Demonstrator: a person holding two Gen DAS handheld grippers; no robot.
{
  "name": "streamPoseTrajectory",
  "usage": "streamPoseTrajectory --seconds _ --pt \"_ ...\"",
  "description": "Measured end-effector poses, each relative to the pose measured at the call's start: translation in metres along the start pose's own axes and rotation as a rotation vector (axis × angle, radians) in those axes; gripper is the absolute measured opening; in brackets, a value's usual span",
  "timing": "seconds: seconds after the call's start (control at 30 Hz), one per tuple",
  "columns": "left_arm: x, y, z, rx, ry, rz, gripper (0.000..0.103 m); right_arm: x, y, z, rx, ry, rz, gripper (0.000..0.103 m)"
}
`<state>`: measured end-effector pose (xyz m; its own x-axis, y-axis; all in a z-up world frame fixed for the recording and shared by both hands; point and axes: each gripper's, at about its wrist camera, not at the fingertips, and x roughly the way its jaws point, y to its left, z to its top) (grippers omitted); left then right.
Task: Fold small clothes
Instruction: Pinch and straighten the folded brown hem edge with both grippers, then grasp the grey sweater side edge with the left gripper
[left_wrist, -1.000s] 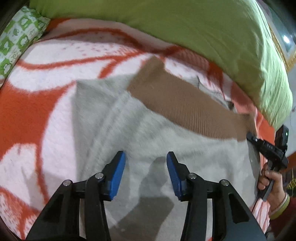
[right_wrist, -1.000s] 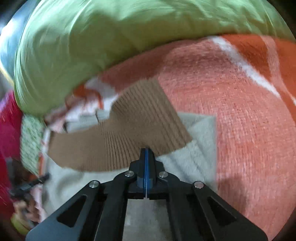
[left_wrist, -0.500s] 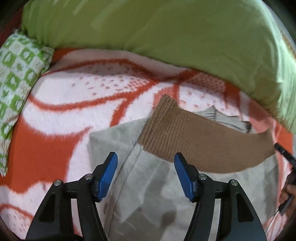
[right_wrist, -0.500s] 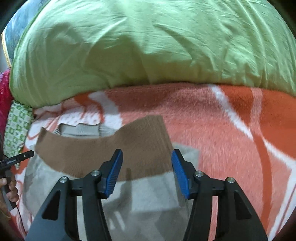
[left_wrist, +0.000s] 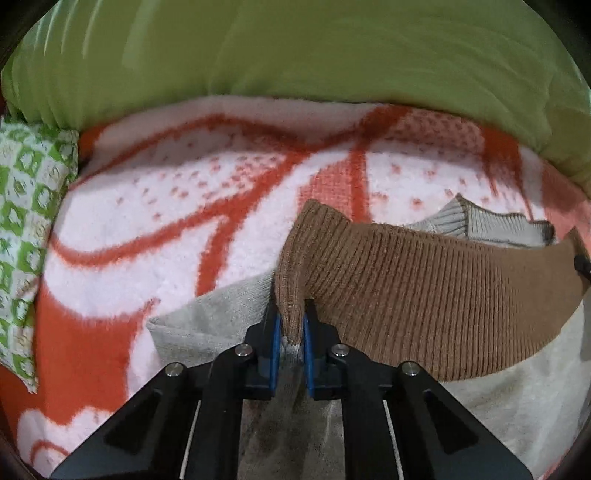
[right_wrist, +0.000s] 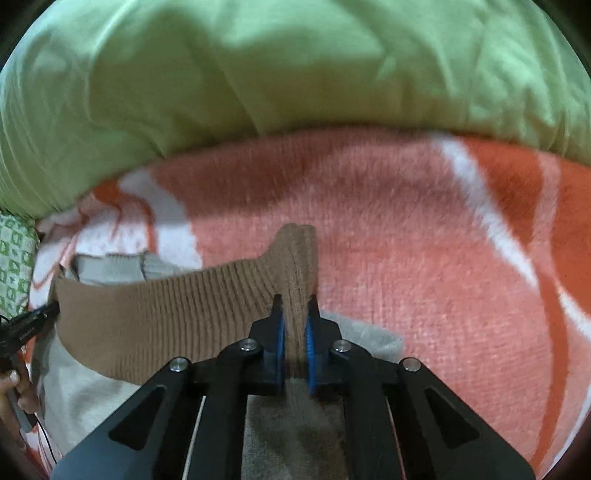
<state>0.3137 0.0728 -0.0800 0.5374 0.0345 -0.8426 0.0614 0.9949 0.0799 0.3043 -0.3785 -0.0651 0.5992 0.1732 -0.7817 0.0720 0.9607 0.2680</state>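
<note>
The small sweater (left_wrist: 424, 302) lies on our orange and white blanket (left_wrist: 166, 221), near the green quilt (left_wrist: 295, 48). Our left gripper (left_wrist: 291, 332) and right gripper (right_wrist: 294, 328) have just closed, each pinching a corner of its brown band.

Small knit sweater (left_wrist: 424, 295): grey body, broad brown ribbed band (right_wrist: 166, 314) across upper part, grey ribbed collar behind band. Lies mostly flat on orange-and-white blanket (left_wrist: 166, 240); both ends of brown band pinched up into raised folds.
</note>
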Motion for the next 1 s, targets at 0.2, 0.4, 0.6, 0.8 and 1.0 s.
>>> streamPoseTrajectory --seconds 0.2,0.4,0.6,0.8,1.0 --pt "-0.035 0.024 -0.02 -0.089 0.011 -0.07 0.032 -0.05 -0.001 -0.013 0.044 -0.083 0.032 0.037" --pt "-0.088 0.052 -0.098 -0.243 0.036 -0.172 0.044 -0.095 0.024 -0.066 0.035 -0.079 0.219 0.039" --pt "-0.126 0.076 -0.196 -0.468 0.1 -0.241 0.078 -0.098 0.059 -0.129 0.03 0.027 0.347 0.046" --pt "-0.125 0.086 -0.239 -0.594 0.154 -0.325 0.078 -0.085 0.039 -0.167 0.035 0.114 0.218 0.046" --pt "-0.096 0.09 -0.246 -0.706 0.186 -0.335 0.078 -0.098 -0.007 -0.173 0.173 0.104 0.147 0.035"
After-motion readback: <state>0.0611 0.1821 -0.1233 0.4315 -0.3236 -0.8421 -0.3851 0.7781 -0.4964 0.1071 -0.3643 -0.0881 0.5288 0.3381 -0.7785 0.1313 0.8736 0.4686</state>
